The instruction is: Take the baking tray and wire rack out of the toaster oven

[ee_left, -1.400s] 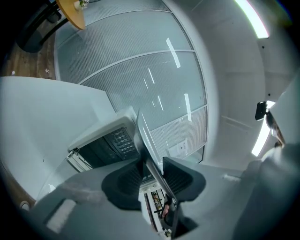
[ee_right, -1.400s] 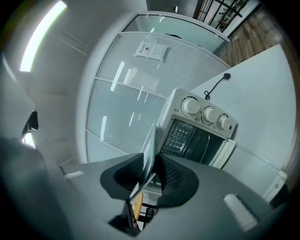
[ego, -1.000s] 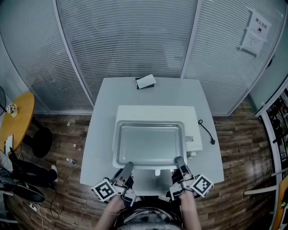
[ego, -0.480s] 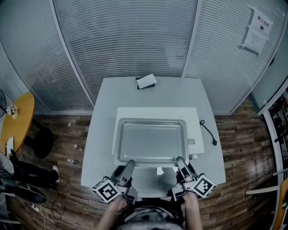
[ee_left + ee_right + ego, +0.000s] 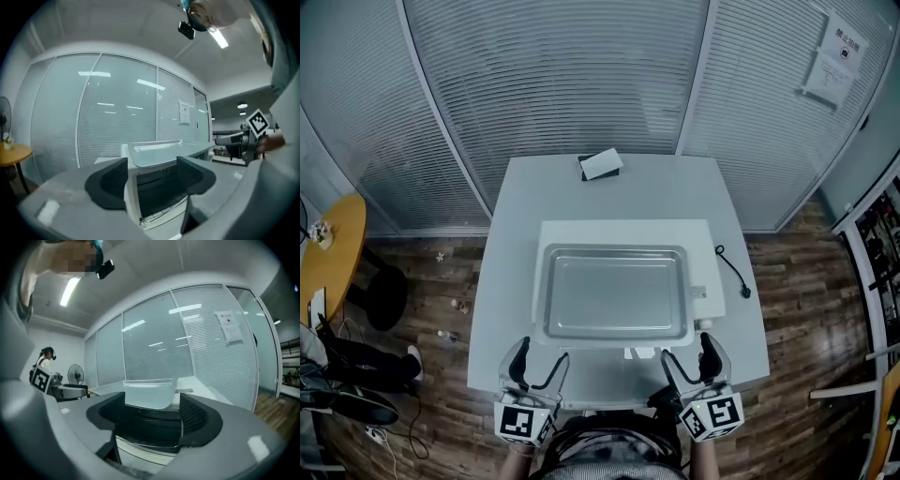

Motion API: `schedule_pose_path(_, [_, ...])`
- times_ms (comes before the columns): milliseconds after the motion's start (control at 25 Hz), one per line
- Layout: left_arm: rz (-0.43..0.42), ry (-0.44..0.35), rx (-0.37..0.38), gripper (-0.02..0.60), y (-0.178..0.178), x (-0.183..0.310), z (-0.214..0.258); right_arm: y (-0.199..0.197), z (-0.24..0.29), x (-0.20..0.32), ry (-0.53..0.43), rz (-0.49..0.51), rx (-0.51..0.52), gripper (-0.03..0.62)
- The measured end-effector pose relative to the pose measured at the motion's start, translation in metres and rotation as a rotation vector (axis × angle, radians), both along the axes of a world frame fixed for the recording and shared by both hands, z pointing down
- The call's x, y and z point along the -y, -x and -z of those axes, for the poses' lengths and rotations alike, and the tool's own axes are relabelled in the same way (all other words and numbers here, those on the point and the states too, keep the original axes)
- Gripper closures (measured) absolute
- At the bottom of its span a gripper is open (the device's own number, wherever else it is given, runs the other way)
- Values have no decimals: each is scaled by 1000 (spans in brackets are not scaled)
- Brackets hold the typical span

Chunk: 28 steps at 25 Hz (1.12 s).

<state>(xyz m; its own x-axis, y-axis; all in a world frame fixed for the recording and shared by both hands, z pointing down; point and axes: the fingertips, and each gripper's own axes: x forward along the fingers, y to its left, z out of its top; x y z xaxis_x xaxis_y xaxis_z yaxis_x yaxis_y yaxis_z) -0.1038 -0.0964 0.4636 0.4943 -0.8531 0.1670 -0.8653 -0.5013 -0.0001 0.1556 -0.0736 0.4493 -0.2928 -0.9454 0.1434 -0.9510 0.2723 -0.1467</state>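
The metal baking tray (image 5: 616, 292) lies flat on top of the white toaster oven (image 5: 705, 246). The oven's door (image 5: 609, 373) hangs open toward me. Inside the dark cavity a wire rack (image 5: 161, 213) shows low down, and the right gripper view catches the same wire rack (image 5: 140, 434). My left gripper (image 5: 539, 362) hovers in front of the door's left side. My right gripper (image 5: 689, 359) is level with it at the door's right side. Both have just been opening, stand open, and hold nothing. They look at the tray (image 5: 159, 152) edge-on from the front.
The oven stands on a pale grey table (image 5: 516, 216). A small white box (image 5: 601, 166) lies at the table's far edge and a black cable (image 5: 731, 272) lies right of the oven. A yellow round table (image 5: 328, 253) is at the left. Glass partitions stand behind.
Both grippers came off the tray's near rim, drew back toward me, rolled so their marker cubes face up, and opened wide. The tray stays on the oven top.
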Motion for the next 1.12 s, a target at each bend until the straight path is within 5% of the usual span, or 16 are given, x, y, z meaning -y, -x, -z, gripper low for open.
schedule_pose_path(120, [-18,15,92,256,-8,3,-1,9,-3,5,5,27,-85,240])
schedule_pose_path(520, [-27,-18,109,264,-14,32,2,8,-7,29,24,37,-130,241])
schedule_pose_path(720, [-27,-4,32,264,-20,53,7,3,-3,53,36,41,-129,241])
schedule_pose_path(1120, [-22,4,12,264,-22,64,3,-1,-5,65,39,45,-96,240])
